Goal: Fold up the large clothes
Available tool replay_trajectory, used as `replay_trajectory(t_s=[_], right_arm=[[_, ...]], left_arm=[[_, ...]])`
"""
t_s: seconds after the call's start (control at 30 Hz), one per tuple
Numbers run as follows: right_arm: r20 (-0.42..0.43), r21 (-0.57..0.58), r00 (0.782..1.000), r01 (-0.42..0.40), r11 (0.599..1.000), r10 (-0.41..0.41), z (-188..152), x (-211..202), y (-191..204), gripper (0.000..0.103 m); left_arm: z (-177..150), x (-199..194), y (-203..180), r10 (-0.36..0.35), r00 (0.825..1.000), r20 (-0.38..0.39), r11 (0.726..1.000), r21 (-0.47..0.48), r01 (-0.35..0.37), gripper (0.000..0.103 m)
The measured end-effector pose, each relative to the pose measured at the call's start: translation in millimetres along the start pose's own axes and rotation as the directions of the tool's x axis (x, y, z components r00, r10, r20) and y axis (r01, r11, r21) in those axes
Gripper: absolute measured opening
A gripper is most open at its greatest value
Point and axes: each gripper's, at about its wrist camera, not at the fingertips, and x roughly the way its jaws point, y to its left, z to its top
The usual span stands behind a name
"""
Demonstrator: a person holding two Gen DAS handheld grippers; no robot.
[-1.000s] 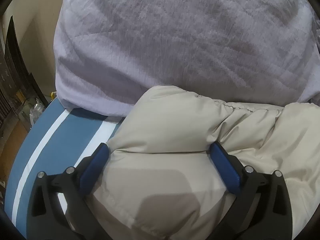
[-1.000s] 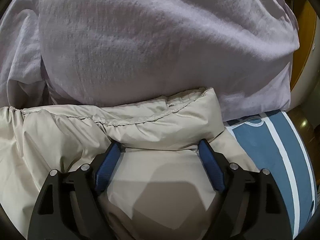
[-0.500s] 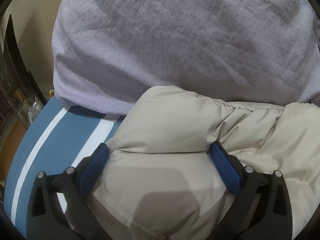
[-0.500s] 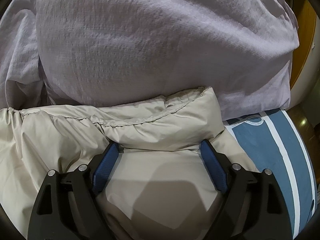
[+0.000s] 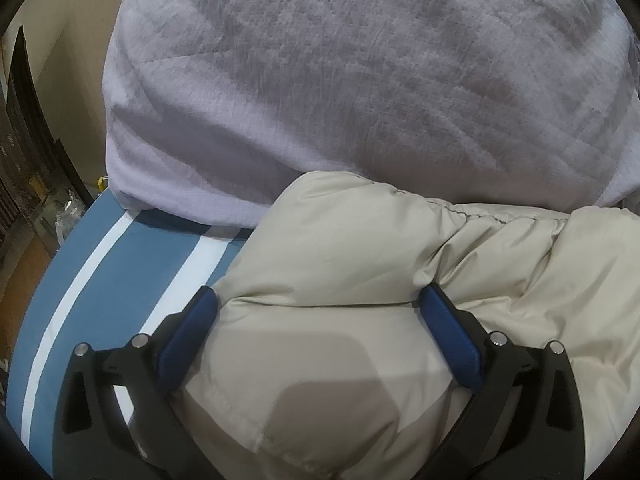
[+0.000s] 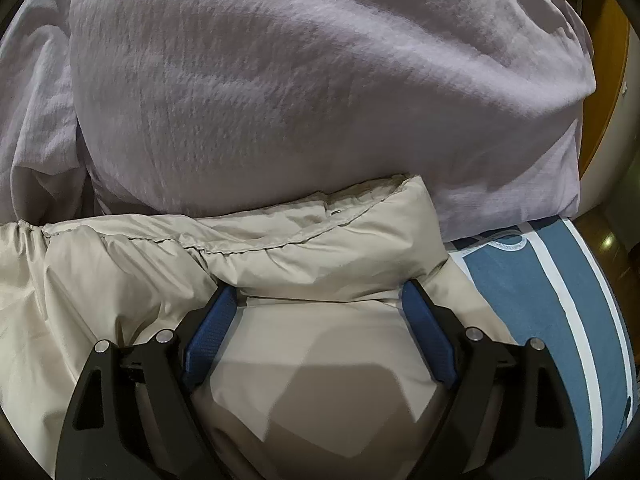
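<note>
A puffy beige jacket (image 5: 340,248) lies on a blue sheet with white stripes (image 5: 100,272). My left gripper (image 5: 318,300) is open, its blue pads (image 5: 188,336) wide apart over the jacket's left end, pressing on the padded cloth. My right gripper (image 6: 318,292) is open too, its pads (image 6: 430,340) straddling the jacket's right end (image 6: 320,248) by its stitched hem. Neither gripper pinches the cloth.
A big lilac-grey pillow or duvet (image 5: 360,80) lies right behind the jacket, also in the right wrist view (image 6: 320,88). The bed edge shows at the left (image 5: 24,320) and right (image 6: 616,320). Dark shelving (image 5: 24,128) stands left; a wooden frame (image 6: 604,80) right.
Almost nothing: both views shifted very slightly, both grippers stay open on the jacket.
</note>
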Motion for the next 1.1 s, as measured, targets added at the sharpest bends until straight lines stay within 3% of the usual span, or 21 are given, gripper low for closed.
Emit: replay_trajectory(t_s=[0.13, 0.33, 0.53, 0.7, 0.9, 1.1], right_arm=[[-0.033, 0.022, 0.999, -0.035, 0.999, 0.036, -1, -8, -12, 0.086], [0.025, 0.136, 0.995, -0.102, 0.985, 0.099, -21, -79, -66, 0.092], [-0.061, 0.327, 0.983, -0.146, 0.934, 0.175, -65, -98, -131, 0.092], [-0.104, 0.426, 0.959, -0.199, 0.883, 0.266, -98, -96, -153, 0.092], [-0.092, 0.516, 0.905, -0.313, 0.797, 0.415, -114, -86, -149, 0.090], [-0.082, 0.498, 0.898, -0.339, 0.798, 0.433, -113, -82, -131, 0.072]], left_arm=[[-1, -15, 0, 0.036, 0.999, -0.022, 0.999, 0.016, -0.035, 0.101], [-25, -91, 21, -0.006, 0.999, 0.041, 0.997, 0.078, 0.003, 0.101], [-64, -136, 66, -0.074, 0.997, 0.026, 0.997, -0.001, 0.074, 0.101], [-94, -133, 82, -0.110, 0.994, -0.028, 0.993, -0.053, 0.108, 0.101], [-114, -118, 79, -0.200, 0.976, -0.087, 0.973, -0.139, 0.187, 0.101], [-111, -101, 69, -0.245, 0.964, -0.101, 0.948, -0.232, 0.217, 0.099]])
